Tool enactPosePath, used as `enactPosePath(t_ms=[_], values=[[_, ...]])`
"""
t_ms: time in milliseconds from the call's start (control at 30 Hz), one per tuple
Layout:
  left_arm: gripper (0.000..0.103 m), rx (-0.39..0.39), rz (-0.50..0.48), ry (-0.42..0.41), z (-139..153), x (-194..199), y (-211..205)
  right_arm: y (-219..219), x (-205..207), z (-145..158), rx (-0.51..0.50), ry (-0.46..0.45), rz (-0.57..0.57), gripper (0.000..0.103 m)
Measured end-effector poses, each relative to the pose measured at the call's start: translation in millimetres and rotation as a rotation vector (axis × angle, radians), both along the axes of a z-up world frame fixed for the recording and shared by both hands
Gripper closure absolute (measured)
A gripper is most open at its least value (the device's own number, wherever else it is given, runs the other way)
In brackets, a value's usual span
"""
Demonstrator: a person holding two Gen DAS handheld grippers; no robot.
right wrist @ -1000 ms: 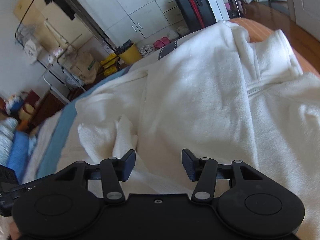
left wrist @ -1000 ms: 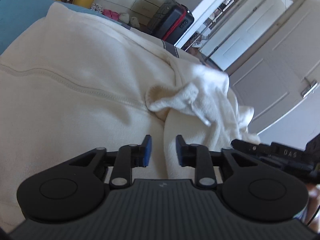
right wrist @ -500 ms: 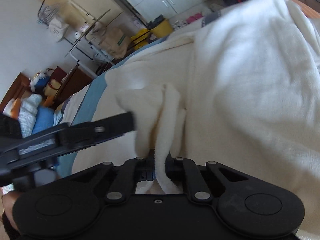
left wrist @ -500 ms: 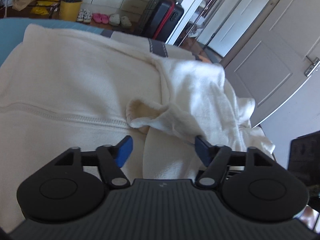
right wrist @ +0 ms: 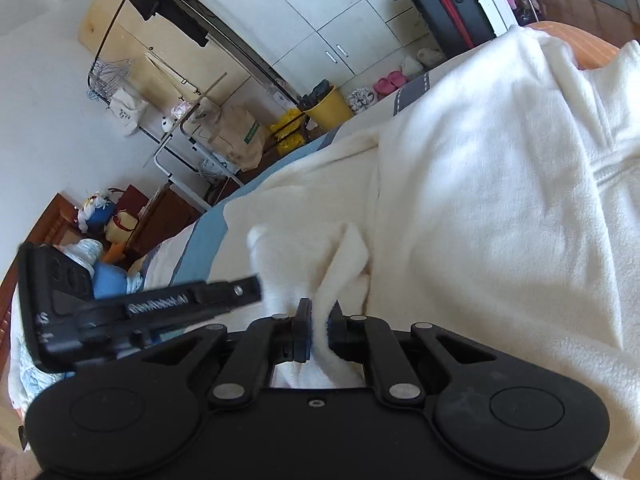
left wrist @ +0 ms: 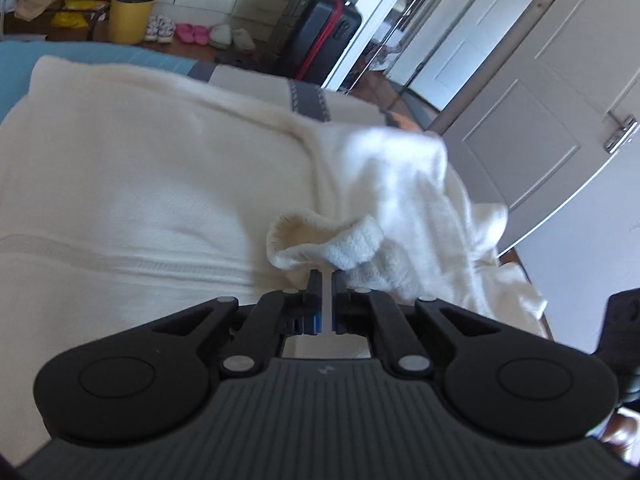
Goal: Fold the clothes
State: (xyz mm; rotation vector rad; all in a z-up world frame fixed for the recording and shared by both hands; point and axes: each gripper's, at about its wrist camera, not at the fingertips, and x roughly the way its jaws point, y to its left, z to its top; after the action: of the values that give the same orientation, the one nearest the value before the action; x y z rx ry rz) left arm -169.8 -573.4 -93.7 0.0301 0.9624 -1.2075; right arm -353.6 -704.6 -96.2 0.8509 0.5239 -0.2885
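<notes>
- Fleece garment [left wrist: 152,184], cream-white, lies spread over the bed [left wrist: 16,64], its bulk flat with a long seam running across it; one bunched cuff-like end [left wrist: 324,240] stands raised near the middle.
- The left claw [left wrist: 325,280] is pinched together on a thin edge of that raised end.
- The right claw [right wrist: 319,320] is clamped on a thick fold of the same cloth [right wrist: 320,264].
- Judged from this, a fold is in hand: both claws grip the bunched part, while most of the garment lies open, with no neat stack to be seen. How many folds are already in it cannot be told.
- The right view alone shows the left tool's side [right wrist: 132,312] close by, so the claws hold near each other.
- The left view alone shows the seam [left wrist: 120,264] and the garment's far rumpled edge [left wrist: 480,216] toward the door [left wrist: 560,128].
</notes>
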Motion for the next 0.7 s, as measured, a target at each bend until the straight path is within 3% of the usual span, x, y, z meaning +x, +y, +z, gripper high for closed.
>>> enactPosePath(t_ms=[33, 100, 200, 333, 433, 600, 667, 700], values=[[0.076, -0.002, 0.005, -0.027, 4.7, -4.2, 3.2, 1.2, 1.8, -0.6, -0.005, 0.013, 0.005, 0.093], [0.058, -0.014, 0.032, -0.060, 9.4, -9.7, 13.8, 1.2, 5.5, -1.1, -0.006, 0.032, 0.016, 0.093], [0.055, -0.040, 0.020, -0.045, 9.8, -12.7, 20.6, 1.5, 11.7, -3.2, 0.014, 0.030, 0.033, 0.093], [0.038, -0.016, 0.016, 0.026, 1.2, -9.0, 16.4, 11.2, 25.4, -4.4, 0.025, 0.018, 0.127, 0.093], [0.037, 0.018, 0.086, 0.049, -11.2, 0.9, 20.9, 24.5, 36.6, 0.3, -0.023, 0.041, 0.184, 0.093], [0.037, 0.007, 0.228, 0.084, -33.9, 22.6, 36.8, 18.7, 35.1, -5.4, 0.003, 0.072, 0.140, 0.093], [0.037, 0.013, 0.216, 0.117, -41.3, 27.7, 35.4, 15.0, 34.1, -8.7, 0.017, 0.081, 0.115, 0.093], [0.037, 0.024, 0.200, 0.126, -43.7, 28.5, 32.2, 13.5, 34.0, -10.6, 0.025, 0.084, 0.094, 0.087]])
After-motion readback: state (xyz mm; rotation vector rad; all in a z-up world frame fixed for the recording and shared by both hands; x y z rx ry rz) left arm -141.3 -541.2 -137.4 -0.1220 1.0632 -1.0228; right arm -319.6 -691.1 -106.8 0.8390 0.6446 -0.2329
